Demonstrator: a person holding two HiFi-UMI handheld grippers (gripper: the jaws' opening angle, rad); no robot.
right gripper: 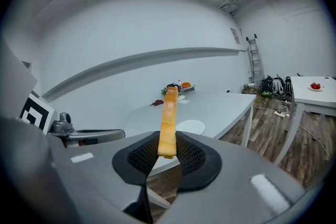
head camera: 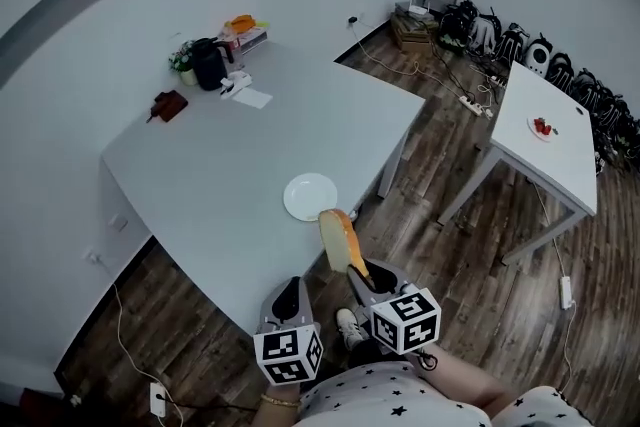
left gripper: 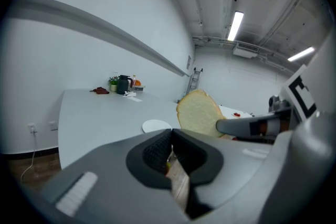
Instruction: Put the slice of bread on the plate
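Observation:
A slice of bread (head camera: 338, 240) stands on edge, gripped at its lower end by my right gripper (head camera: 357, 272), just off the near edge of the grey table (head camera: 200, 185). The white plate (head camera: 310, 196) lies empty on the table close to that edge, a little beyond the bread. In the right gripper view the slice (right gripper: 169, 118) rises edge-on from the shut gripper (right gripper: 167, 152), with the plate (right gripper: 190, 126) behind it. My left gripper (head camera: 289, 297) hangs to the left, shut and empty. Its own view shows the bread (left gripper: 199, 113), the plate (left gripper: 156, 125) and its closed jaws.
At the table's far corner stand a dark jug (head camera: 207, 63), a small plant, orange items, a paper (head camera: 248, 96) and a brown pouch (head camera: 168, 105). A second white table (head camera: 555, 155) with a small plate of red food (head camera: 542, 126) is at right. Bags and cables line the far wall.

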